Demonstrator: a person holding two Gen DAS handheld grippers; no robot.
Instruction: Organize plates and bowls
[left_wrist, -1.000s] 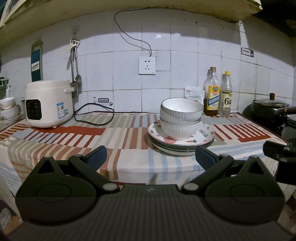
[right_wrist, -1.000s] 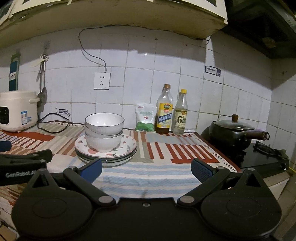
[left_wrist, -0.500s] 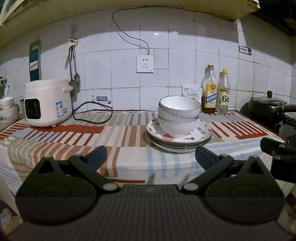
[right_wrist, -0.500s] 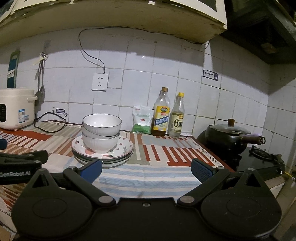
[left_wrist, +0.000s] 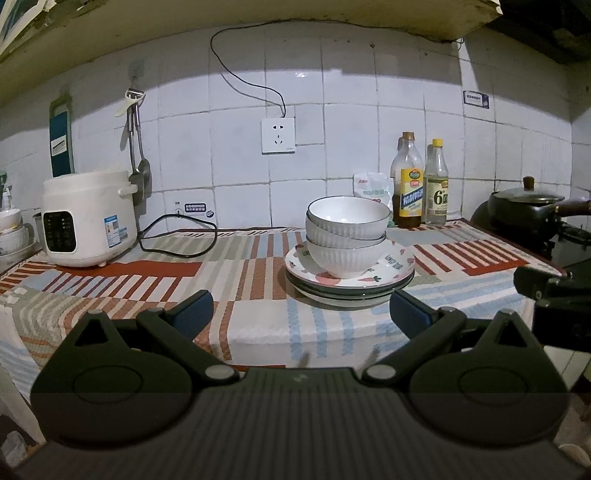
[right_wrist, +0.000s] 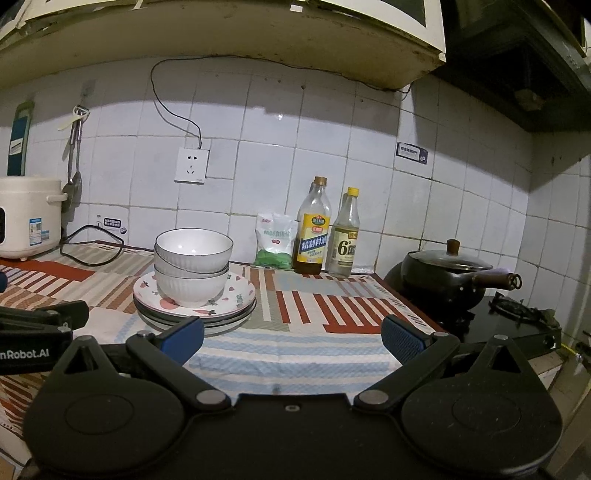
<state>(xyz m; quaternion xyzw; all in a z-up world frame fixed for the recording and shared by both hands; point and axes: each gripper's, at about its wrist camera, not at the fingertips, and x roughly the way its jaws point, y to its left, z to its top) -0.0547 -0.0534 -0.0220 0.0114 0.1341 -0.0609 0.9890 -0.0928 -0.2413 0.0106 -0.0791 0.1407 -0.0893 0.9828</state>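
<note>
Three nested white ribbed ceramic bowls (left_wrist: 347, 236) sit on stacked patterned plates (left_wrist: 391, 275) mid-desk, probably heavy, slick and breakable, best pinched at the top rim; both the left tool (left_wrist: 301, 314) and right tool (right_wrist: 292, 338) are spread, empty.

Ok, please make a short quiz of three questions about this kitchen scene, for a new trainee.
1. True or false: the left claw already grips a bowl.
2. How many bowls are stacked on the plates?
3. What stands to the right of the two bottles? A) rice cooker B) black pot C) wall socket

Key:
1. False; both claws are open and empty; right claw too.
2. Three, nested.
3. B, the lidded black pot on the stove; the rice cooker stands at far left.
</note>
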